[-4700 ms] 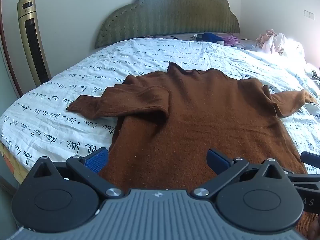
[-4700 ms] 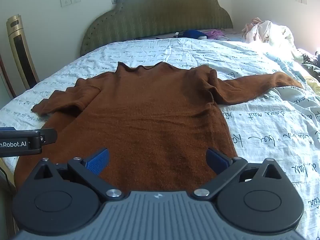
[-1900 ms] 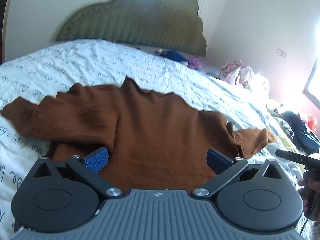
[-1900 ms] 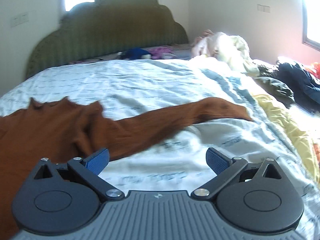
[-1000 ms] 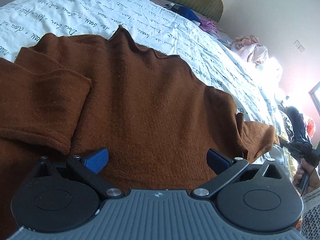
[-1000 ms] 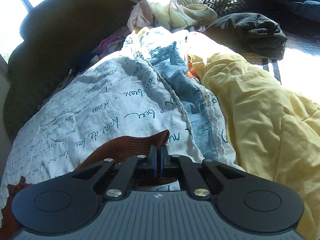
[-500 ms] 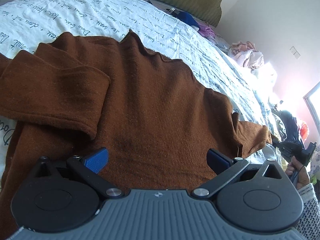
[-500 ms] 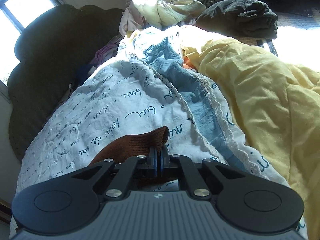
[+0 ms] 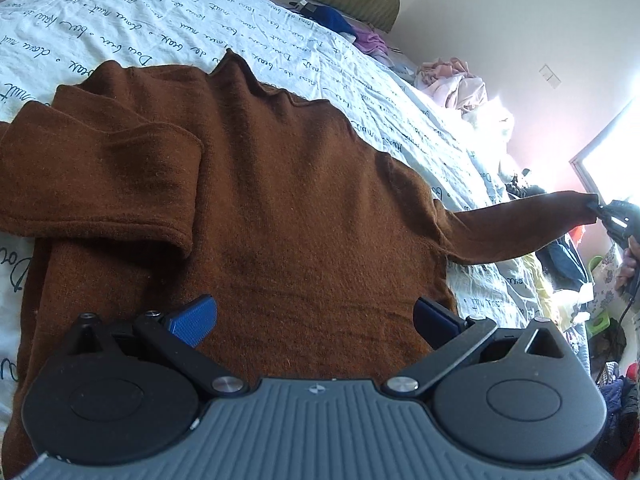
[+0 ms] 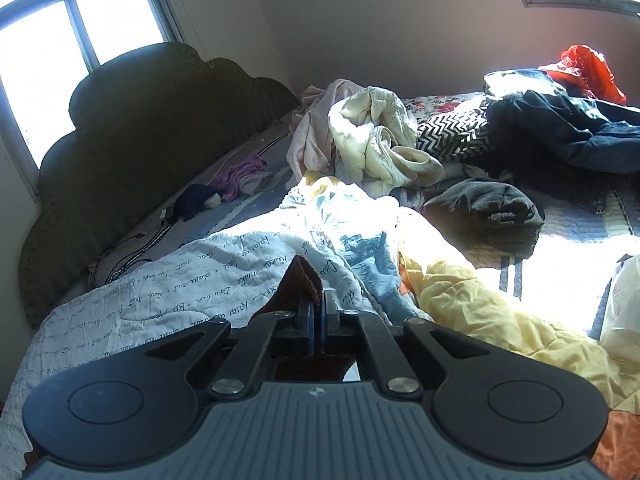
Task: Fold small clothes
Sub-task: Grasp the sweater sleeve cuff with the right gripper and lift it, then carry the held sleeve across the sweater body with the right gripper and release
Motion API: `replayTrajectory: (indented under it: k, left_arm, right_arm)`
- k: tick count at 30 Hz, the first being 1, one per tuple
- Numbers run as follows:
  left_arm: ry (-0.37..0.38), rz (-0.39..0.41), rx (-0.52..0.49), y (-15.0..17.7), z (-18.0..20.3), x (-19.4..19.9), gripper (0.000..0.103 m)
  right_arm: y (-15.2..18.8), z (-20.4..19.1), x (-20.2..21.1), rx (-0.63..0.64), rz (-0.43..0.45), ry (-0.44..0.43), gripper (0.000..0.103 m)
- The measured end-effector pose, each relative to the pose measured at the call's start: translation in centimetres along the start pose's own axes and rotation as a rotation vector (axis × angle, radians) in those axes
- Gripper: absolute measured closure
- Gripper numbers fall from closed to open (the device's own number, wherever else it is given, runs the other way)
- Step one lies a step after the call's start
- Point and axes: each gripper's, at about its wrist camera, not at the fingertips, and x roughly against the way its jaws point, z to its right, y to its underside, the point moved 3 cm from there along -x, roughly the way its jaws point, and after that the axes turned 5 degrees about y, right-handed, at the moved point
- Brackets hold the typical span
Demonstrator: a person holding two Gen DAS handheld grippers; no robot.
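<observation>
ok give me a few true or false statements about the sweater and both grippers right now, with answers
1. The right gripper is shut on the cuff of the sweater's sleeve. True.
2. The left gripper is clamped on the sweater's hem. False: its jaws stand wide open above the brown sweater, holding nothing.
3. The held sleeve is lifted off the printed bedsheet. True: it stretches out to the side in the air.
4. The other sleeve hangs off the edge of the bed. False: it lies folded across the sweater's body.
5. The sweater is already folded into a small square. False: its body lies spread flat.
</observation>
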Motion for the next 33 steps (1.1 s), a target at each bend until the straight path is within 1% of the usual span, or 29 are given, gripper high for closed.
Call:
replayTrajectory:
  k: [3, 5, 8, 10, 11, 12, 15, 18, 19, 21, 23, 24, 26, 29, 31, 33]
  left_arm:
    - [0.024, 0.003, -0.012, 0.1, -0.4, 0.6, 0.0]
    - [0.031, 0.002, -0.015, 0.1, -0.8, 0.9, 0.0]
    - [0.045, -0.021, -0.015, 0.0, -1.3, 1.0, 0.0]
    - [0.053, -0.042, -0.016, -0.3, -1.8, 1.0, 0.0]
    - [0.049, -0.051, -0.018, -0.5, -1.8, 1.0, 0.0]
    - [0.047, -0.059, -0.023, -0.6, -1.9, 1.0, 0.0]
    - [0.035, -0.071, -0.039, -1.1, -2.2, 1.0, 0.0]
    - [0.025, -0.088, -0.043, -1.4, -2.5, 0.6, 0.0]
    - [0.018, -0.087, -0.041, -1.4, -2.5, 0.6, 0.0]
    - [0.008, -0.073, -0.044, -1.5, -2.3, 0.7, 0.0]
    - [-0.015, -0.057, -0.043, -1.6, -2.1, 0.8, 0.0]
    - [-0.027, -0.056, -0.038, -1.7, -2.0, 0.8, 0.0]
    - [-0.038, -0.049, -0.028, -1.9, -1.9, 1.1, 0.0]
    - [-0.068, -0.018, -0.048, -1.9, -1.8, 2.1, 0.0]
    - [-0.096, 0.004, -0.05, -1.8, -2.0, 3.1, 0.0]
    - [-0.111, 0.019, -0.031, -1.6, -2.6, 4.1, 0.0]
  right_arm:
    - [-1.9, -1.1, 2.4, 0.041, 0.014, 0.052, 0.101]
    - [-2.7, -1.3, 3.9, 0.047, 0.026, 0.084, 0.101]
    - [-3.0, -0.6, 5.1, 0.034, 0.032, 0.157, 0.101]
    - [-2.7, 0.4, 4.8, 0.008, 0.019, 0.195, 0.101]
    - [-2.3, 1.2, 4.3, 0.001, 0.01, 0.232, 0.101]
    - [-1.9, 1.8, 3.8, -0.013, -0.001, 0.247, 0.101]
    - [0.5, 4.8, 1.3, -0.062, -0.055, 0.328, 0.101]
    - [4.4, 8.2, -0.7, -0.124, -0.123, 0.383, 0.101]
    - [6.0, 9.0, -0.7, -0.141, -0.136, 0.382, 0.101]
    - [7.5, 8.6, 0.0, -0.122, -0.119, 0.344, 0.101]
    - [7.8, 6.4, 1.7, -0.092, -0.077, 0.263, 0.101]
    - [7.5, 4.6, 2.3, -0.062, -0.057, 0.227, 0.101]
    - [6.5, 0.3, 3.7, -0.008, -0.008, 0.123, 0.101]
    - [5.2, -8.1, 5.0, 0.102, 0.046, -0.045, 0.101]
    - [5.1, -14.0, 5.2, 0.173, 0.058, -0.166, 0.101]
    - [6.2, -19.7, 5.0, 0.241, 0.048, -0.282, 0.101]
